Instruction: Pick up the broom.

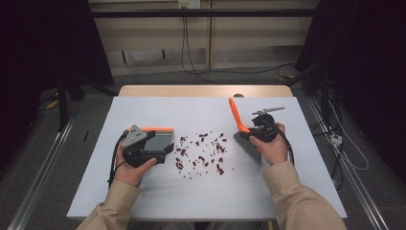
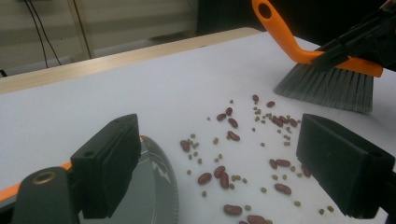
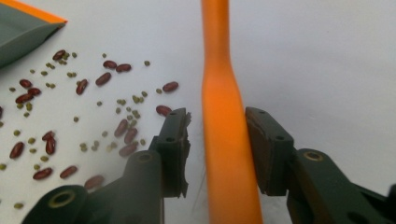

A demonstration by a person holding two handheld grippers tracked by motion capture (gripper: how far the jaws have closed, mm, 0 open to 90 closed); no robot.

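Note:
An orange-handled brush (image 1: 235, 115) stands tilted at the right, its grey bristles (image 1: 249, 146) on the white sheet. My right gripper (image 1: 256, 129) has its jaws on either side of the orange handle (image 3: 224, 140), open, with a slim gap at each pad. A scatter of red beans and small green ones (image 1: 201, 151) lies in the middle. At the left, a grey dustpan with an orange edge (image 1: 155, 139) sits flat. My left gripper (image 1: 163, 146) is over it, open wide, its left jaw above the pan (image 2: 154, 186) and beans (image 2: 229, 135) showing between the jaws.
The white sheet (image 1: 191, 201) covers a wooden table whose far edge (image 1: 206, 90) shows at the back. Cables hang down the far wall and trail on the floor at the right. A metal rail runs along the floor on each side.

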